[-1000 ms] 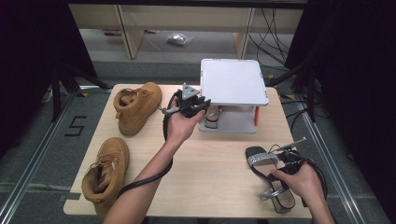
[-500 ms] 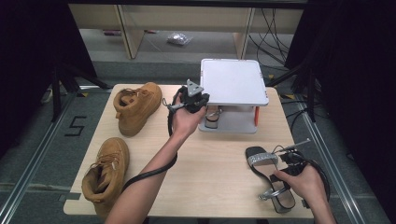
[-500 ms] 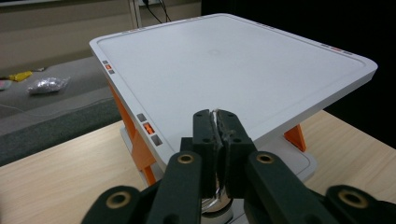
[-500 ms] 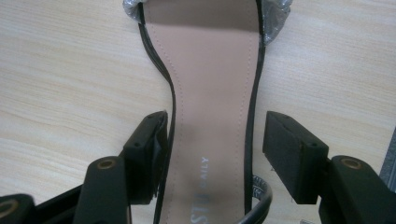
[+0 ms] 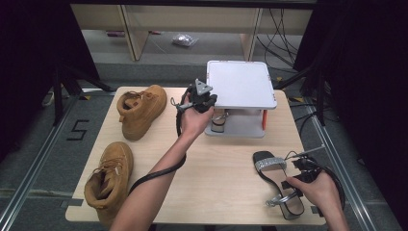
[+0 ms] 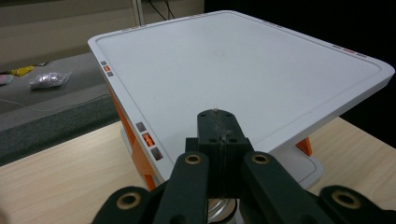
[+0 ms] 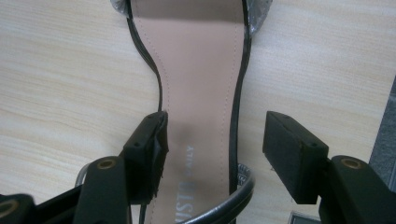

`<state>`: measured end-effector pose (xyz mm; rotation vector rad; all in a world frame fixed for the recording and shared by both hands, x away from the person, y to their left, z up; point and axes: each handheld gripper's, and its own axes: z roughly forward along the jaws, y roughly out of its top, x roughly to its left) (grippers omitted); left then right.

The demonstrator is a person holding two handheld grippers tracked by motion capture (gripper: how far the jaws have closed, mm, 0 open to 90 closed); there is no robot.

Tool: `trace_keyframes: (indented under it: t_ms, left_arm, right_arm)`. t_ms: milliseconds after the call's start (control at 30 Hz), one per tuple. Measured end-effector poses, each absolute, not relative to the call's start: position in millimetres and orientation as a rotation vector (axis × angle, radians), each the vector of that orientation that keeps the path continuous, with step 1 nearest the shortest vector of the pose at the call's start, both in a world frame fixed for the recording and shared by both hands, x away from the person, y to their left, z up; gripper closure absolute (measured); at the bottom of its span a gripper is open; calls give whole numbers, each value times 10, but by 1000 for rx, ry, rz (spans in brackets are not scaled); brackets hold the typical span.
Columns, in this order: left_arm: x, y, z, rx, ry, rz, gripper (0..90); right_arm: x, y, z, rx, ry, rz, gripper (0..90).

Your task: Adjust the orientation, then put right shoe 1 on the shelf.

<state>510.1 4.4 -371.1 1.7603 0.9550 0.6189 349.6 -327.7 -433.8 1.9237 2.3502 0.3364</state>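
Both forearms are showing bare, no sleeves. The left gripper (image 5: pixel 199 96) is wearing a grey three-cornered plate, black cable trailing behind. Brass-ringed screws are dotting its black jaws.

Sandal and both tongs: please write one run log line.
left tongs: shut, empty | right tongs: open, astride sandal | rack: nearby

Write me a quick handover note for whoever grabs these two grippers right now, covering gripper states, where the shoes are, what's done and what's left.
Left gripper: jaws have just closed, nothing between them, held by the white two-level rack.
Right gripper: jaws open astride the black sandal, near the table's front right corner; not gripped yet.
A second sandal stands on the rack's lower shelf.
Two tan boots lie on the table's left side, untouched.
Done: apparently one sandal shelved. Left: probably grip the black sandal and shelve it; maybe the boots too.
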Motion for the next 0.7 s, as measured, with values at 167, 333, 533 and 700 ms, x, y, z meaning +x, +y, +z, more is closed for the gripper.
trace_keyframes:
  t_ms: [167, 333, 533, 700]
  left_arm:
    - [5158, 29, -3743, 1761, 966, 602, 898]
    - [5202, 0, -3793, 1765, 977, 596, 898]
    - [5217, -37, -3805, 1775, 977, 607, 898]
    - [5213, -46, -3810, 1780, 976, 622, 898]
  right_arm:
    - [3472, -3243, -4328, 1970, 2326, 330, 408]
    - [3484, -3206, -4307, 2011, 2318, 301, 398]
    - [3512, -3225, -4330, 1951, 2360, 297, 380]
    - [3521, -3196, -4341, 1951, 2393, 282, 350]
